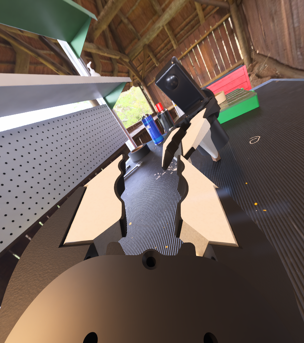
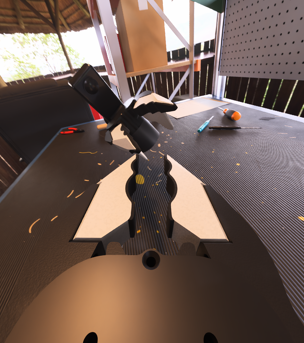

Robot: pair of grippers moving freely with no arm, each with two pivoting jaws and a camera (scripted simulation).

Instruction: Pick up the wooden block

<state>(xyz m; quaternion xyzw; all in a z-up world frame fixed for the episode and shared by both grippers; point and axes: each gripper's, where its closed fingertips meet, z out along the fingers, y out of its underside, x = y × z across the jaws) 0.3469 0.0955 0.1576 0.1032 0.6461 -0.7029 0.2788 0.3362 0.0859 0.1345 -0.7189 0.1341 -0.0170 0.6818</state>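
A green tray point(image 1: 240, 105) at two o'clock on the bench point(image 1: 277, 167) carries a roll of tape point(image 1: 220, 96). Both the left gripper point(image 1: 151, 161) and the right gripper point(image 2: 151, 157) are spread, with nothing between their fingers. Only the right view shows the wooden block point(image 2: 101, 126), at eleven o'clock behind the left gripper, and screwdrivers point(image 2: 231, 113).

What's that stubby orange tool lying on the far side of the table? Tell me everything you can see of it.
It looks like a short screwdriver. It has a fat orange handle with black bands, perhaps plastic, and a thin metal shaft pointing away to the left. It lies flat on the dark ribbed mat, with its tip near the edge of a pale sheet. A teal tool and a slim black tool lie close by, apart from it.
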